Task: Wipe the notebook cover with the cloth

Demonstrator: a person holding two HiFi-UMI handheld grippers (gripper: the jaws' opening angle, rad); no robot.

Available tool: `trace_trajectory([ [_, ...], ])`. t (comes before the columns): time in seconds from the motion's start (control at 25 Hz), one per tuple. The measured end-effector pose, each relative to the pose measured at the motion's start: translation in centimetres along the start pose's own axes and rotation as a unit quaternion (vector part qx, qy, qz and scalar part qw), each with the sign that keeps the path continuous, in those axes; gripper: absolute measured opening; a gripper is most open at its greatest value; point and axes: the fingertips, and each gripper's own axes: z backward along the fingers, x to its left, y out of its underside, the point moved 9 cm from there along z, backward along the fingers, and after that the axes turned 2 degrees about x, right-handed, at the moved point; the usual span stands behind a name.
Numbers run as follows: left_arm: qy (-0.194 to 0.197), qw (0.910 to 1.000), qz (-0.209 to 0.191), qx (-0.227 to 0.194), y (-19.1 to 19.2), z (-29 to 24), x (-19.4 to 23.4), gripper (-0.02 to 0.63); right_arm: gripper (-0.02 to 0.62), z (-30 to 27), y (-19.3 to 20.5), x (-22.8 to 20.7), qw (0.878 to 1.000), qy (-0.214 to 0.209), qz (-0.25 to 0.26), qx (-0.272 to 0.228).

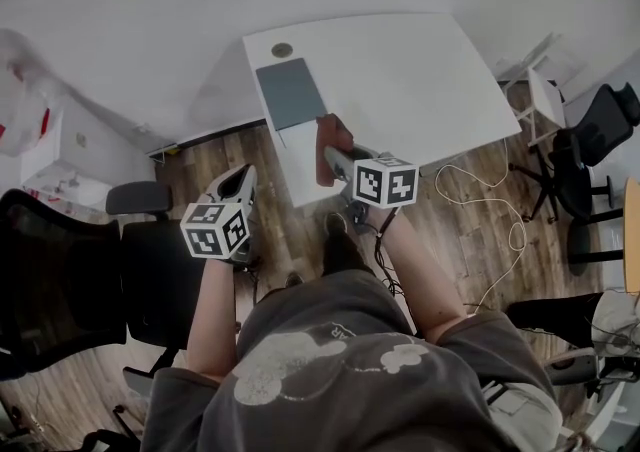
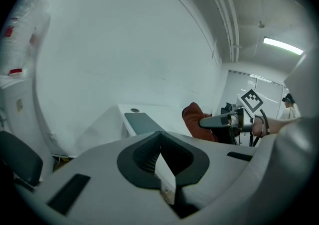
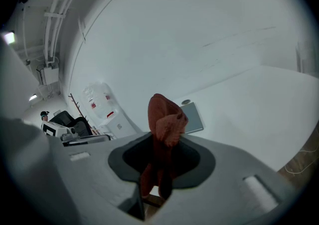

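Right gripper [image 3: 160,144]: my jaws clamp the cloth [image 3: 165,114].
Left gripper [image 2: 159,137]: my jaws together, empty.
Notebook [image 1: 290,92]: upper centre, on table [image 1: 420,80].

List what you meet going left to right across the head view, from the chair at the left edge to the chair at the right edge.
In order: black office chair → left gripper → grey notebook → reddish cloth → white cable on the floor → black chair by the right edge.

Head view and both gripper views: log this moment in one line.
right gripper: shut on rust-red cloth | left gripper: shut, empty | grey flat notebook: on white table, untouched | wiping: not started
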Motion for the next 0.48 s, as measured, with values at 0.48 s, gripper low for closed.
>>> trace_trajectory([
  [0.48, 0.008, 0.9999, -0.006, -0.014, 0.7, 4.0, 0.7, 0.003, 0.104, 1.1, 2.4, 4.3, 0.999, 0.005, 0.032, -0.001],
])
